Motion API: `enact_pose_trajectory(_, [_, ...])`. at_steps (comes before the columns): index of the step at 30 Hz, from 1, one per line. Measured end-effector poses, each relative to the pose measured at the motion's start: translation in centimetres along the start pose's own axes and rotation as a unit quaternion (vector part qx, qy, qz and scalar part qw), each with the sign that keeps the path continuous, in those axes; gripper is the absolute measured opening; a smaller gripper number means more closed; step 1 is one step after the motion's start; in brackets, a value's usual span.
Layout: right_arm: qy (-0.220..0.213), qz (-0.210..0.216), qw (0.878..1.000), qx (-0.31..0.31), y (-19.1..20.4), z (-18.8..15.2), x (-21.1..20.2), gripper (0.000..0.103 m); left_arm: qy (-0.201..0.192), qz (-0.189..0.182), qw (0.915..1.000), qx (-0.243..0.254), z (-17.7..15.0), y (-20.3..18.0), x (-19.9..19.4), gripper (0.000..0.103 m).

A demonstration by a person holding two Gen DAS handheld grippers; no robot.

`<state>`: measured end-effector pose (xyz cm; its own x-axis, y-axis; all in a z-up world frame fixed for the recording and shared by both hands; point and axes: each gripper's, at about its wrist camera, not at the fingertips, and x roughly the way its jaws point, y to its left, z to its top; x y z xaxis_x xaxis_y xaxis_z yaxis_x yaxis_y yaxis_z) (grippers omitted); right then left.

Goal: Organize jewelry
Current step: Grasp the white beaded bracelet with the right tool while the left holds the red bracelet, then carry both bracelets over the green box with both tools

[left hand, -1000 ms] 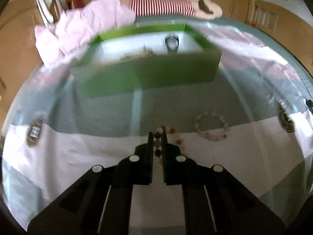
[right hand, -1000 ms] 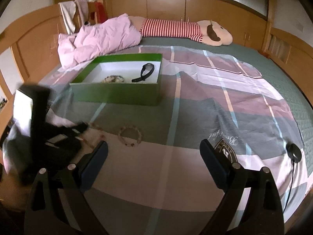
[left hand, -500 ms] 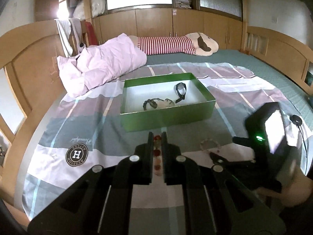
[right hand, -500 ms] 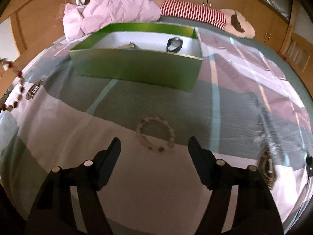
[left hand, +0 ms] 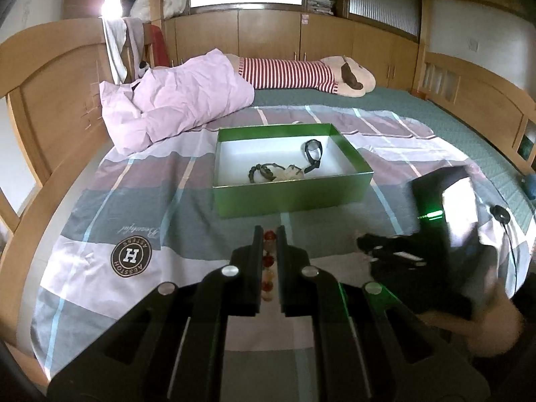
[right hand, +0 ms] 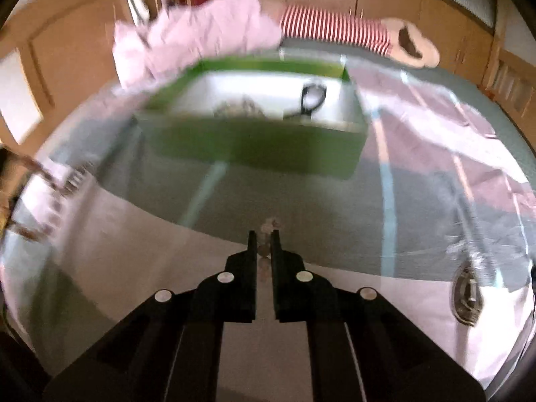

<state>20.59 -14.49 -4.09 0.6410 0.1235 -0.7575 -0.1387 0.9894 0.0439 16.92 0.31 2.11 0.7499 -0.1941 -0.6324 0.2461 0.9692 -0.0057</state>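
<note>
Both tools (left hand: 268, 234) (right hand: 264, 238) clamped tight

Wide bed (left hand: 435, 114) with a wooden frame, spread with a striped sheet (left hand: 140, 207) in grey, mauve and white, printed with a round H badge. Lying on it: open green box (left hand: 294, 194) near the middle, crumpled pink quilt (left hand: 174, 104) towards the head, long red-and-white striped plush toy (left hand: 294, 73) beyond, small black disc with a cord (left hand: 500, 214) at the right edge.
</note>
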Motion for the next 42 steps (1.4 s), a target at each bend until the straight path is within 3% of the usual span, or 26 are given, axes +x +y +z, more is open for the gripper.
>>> enact_pose_trajectory(6, [-0.088, 0.005, 0.996, 0.011, -0.7, -0.2, -9.1, 0.007, -0.005, -0.013, 0.9999, -0.007, 0.2, -0.7, -0.5, 0.008])
enact_pose_trajectory(11, [-0.102, 0.022, 0.994, 0.037, -2.2, -1.1, -11.6, 0.007, -0.008, -0.02, 0.9997, -0.008, 0.1, -1.5, -1.0, 0.008])
enact_pose_trajectory(23, [-0.095, 0.03, 0.994, 0.034, -2.7, -1.6, -11.5, 0.008, 0.005, -0.023, 0.9997, 0.003, -0.5, -3.8, 0.2, 0.008])
enact_pose_trajectory(42, [-0.1, 0.026, 0.994, 0.033, -2.5, -1.6, -11.6, 0.008, 0.011, -0.021, 0.9997, -0.002, -0.7, -3.5, 0.4, 0.008])
